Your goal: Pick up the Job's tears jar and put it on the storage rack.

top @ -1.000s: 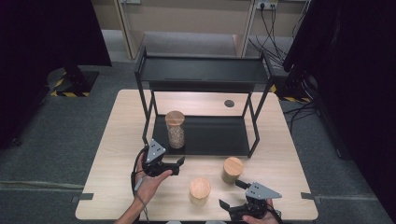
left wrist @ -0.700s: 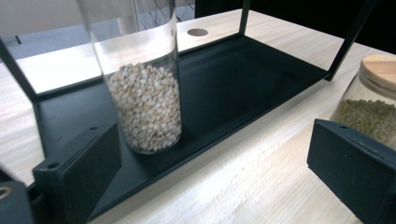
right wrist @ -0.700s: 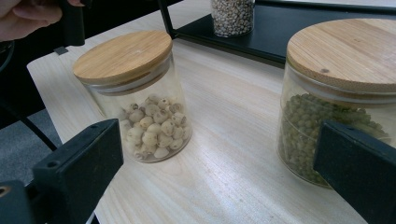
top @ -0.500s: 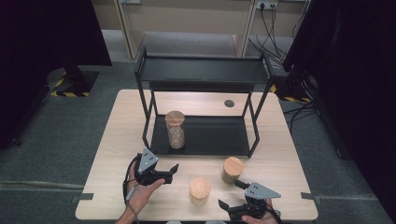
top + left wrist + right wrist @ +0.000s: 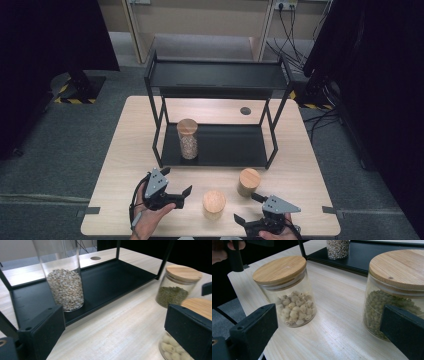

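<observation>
A tall glass jar of pale grains (image 5: 188, 139) (image 5: 65, 287) (image 5: 338, 248) with a wooden lid stands on the bottom shelf of the black rack (image 5: 225, 145), at its left. Two short wooden-lidded jars sit on the table in front: one with whitish seeds (image 5: 214, 204) (image 5: 288, 293) (image 5: 175, 350), one with green beans (image 5: 248, 181) (image 5: 397, 293) (image 5: 178, 287). My left gripper (image 5: 176, 183) (image 5: 112, 336) is open, low on the table left of the whitish-seed jar. My right gripper (image 5: 248, 207) (image 5: 329, 332) is open at the front edge, between the two short jars.
The rack's top shelf (image 5: 217, 75) is bare. A round cable hole (image 5: 245, 110) lies in the wooden table (image 5: 300, 165) behind the rack. Grey floor surrounds the table, with black stands at both sides.
My left gripper has drawn back from the rack toward the front edge and turned to face right. The right gripper has stayed put.
</observation>
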The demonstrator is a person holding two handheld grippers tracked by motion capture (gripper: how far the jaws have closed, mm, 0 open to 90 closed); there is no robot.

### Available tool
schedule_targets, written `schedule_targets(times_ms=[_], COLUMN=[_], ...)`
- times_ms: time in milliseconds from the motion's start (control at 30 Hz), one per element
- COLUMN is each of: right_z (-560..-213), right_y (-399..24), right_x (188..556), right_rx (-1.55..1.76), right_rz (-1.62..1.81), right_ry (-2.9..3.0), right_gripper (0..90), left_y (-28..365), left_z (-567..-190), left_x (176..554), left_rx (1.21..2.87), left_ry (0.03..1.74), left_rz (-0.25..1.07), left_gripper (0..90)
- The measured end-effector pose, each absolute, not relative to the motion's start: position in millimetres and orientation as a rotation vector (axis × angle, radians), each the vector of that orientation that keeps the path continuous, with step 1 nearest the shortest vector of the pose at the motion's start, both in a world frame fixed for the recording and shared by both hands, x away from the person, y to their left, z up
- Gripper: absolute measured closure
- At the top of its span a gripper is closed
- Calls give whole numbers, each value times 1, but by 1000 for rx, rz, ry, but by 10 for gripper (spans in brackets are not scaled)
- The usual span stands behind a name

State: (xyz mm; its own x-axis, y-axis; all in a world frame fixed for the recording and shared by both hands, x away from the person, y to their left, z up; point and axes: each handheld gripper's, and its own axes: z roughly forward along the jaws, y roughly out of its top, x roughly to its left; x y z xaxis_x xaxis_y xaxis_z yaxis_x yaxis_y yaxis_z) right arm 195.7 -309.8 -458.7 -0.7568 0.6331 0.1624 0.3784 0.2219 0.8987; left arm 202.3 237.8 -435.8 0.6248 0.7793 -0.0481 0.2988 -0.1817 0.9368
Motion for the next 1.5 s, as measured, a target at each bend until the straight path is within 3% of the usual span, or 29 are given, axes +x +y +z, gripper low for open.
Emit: schedule_targets(times_ms=[1500], right_z=[-459], right_y=[-308], right_x=[195], right_rx=[943], right_rz=[1560], right_ry=[2263], right_gripper=[21], left_y=[239], left_z=[-468], left_x=[181], left_rx=[1737], left_ry=[855], left_rz=[530], left_gripper=[25])
